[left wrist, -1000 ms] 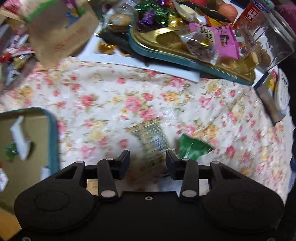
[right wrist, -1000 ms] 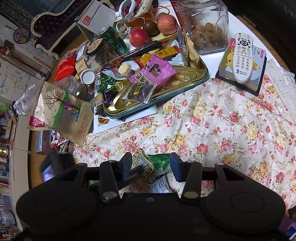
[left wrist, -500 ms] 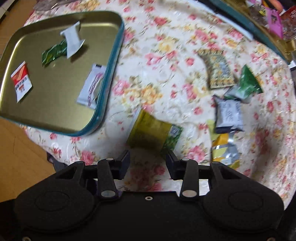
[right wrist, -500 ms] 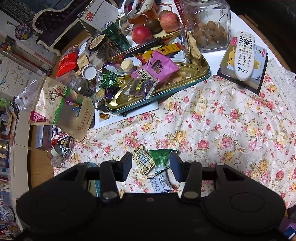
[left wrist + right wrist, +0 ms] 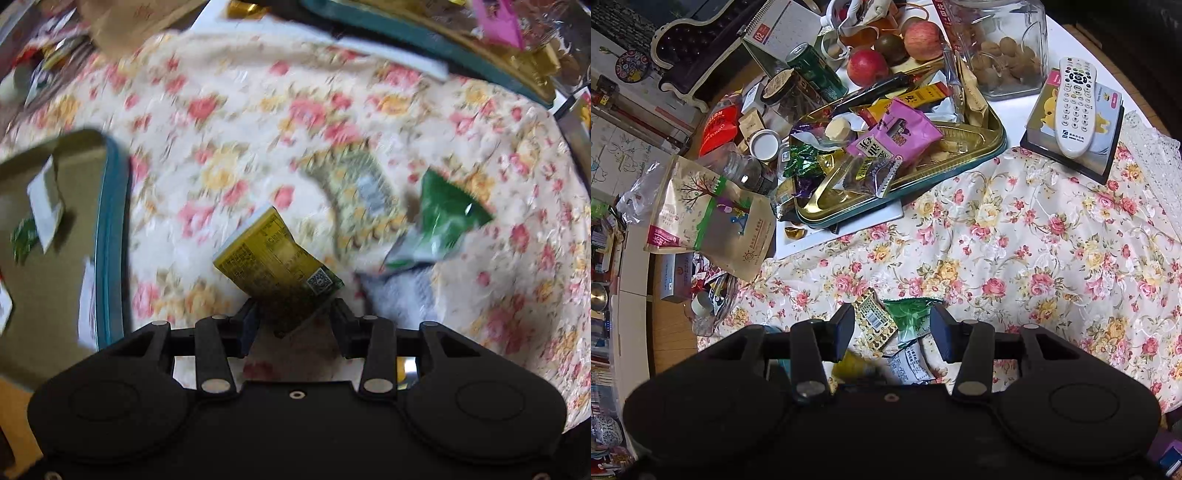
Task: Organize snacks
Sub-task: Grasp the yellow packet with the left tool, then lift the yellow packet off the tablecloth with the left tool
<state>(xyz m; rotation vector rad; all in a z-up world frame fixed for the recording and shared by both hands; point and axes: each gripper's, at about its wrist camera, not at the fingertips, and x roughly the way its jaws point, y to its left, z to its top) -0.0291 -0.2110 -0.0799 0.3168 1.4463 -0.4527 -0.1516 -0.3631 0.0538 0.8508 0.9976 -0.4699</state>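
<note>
In the left wrist view my left gripper holds a yellow-green snack packet between its jaws, above the floral cloth. A patterned packet, a green packet and a grey packet lie on the cloth beyond. A gold tray with a teal rim at the left holds several small packets. My right gripper is open and empty above the patterned packet, the green packet and a white packet.
A second gold tray piled with snacks stands at the back, beside a nut jar, apples, a can, a remote on a box and a paper pouch.
The left view has swung back toward the loose packets, and the yellow-green packet now sits between the left jaws. The right gripper has barely moved.
</note>
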